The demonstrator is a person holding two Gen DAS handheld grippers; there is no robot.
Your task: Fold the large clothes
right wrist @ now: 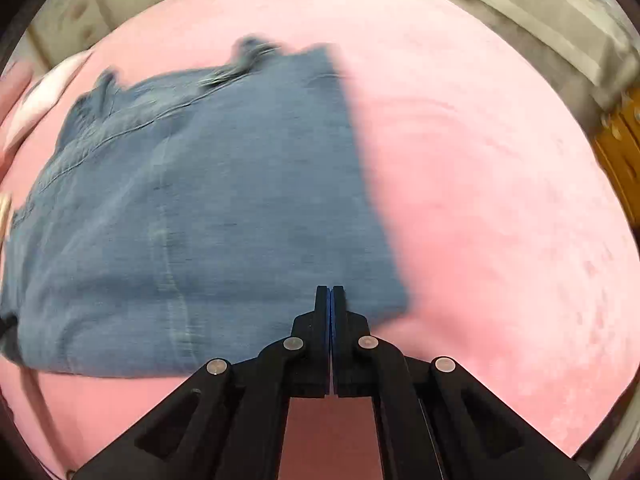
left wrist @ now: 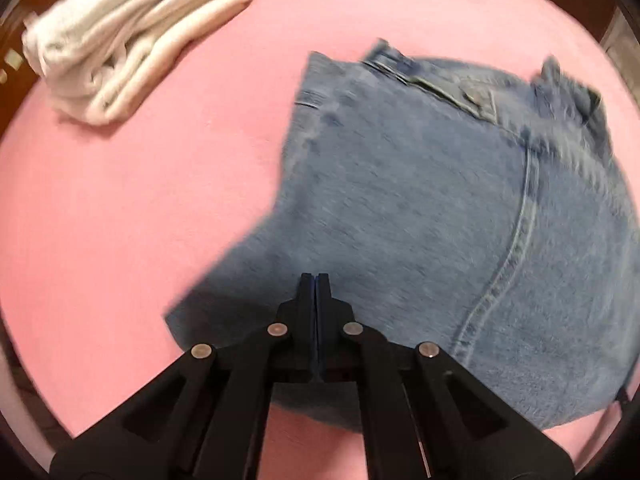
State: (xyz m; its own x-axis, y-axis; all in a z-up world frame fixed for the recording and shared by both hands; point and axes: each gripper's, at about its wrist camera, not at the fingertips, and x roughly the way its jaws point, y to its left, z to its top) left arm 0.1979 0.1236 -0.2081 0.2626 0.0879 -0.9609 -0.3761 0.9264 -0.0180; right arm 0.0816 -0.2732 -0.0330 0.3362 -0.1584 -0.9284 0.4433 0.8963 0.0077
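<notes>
Nearest the left wrist camera, the left hand-held gripper (left wrist: 316, 280) has its jaws pressed together over the near part of the folded jeans (left wrist: 420, 208); whether denim is pinched between them cannot be told. In the right wrist view, the right hand-held gripper (right wrist: 330, 292) is likewise closed tight, its tips over the near right corner of the jeans (right wrist: 192, 216), grip on cloth unclear. The jeans lie folded flat on the pink bed sheet (left wrist: 120, 220), waistband and belt loops at the far edge. Beyond them, at the far left, a folded white garment (left wrist: 132, 40) rests on the sheet, well apart from the denim. Both views are motion-blurred.
</notes>
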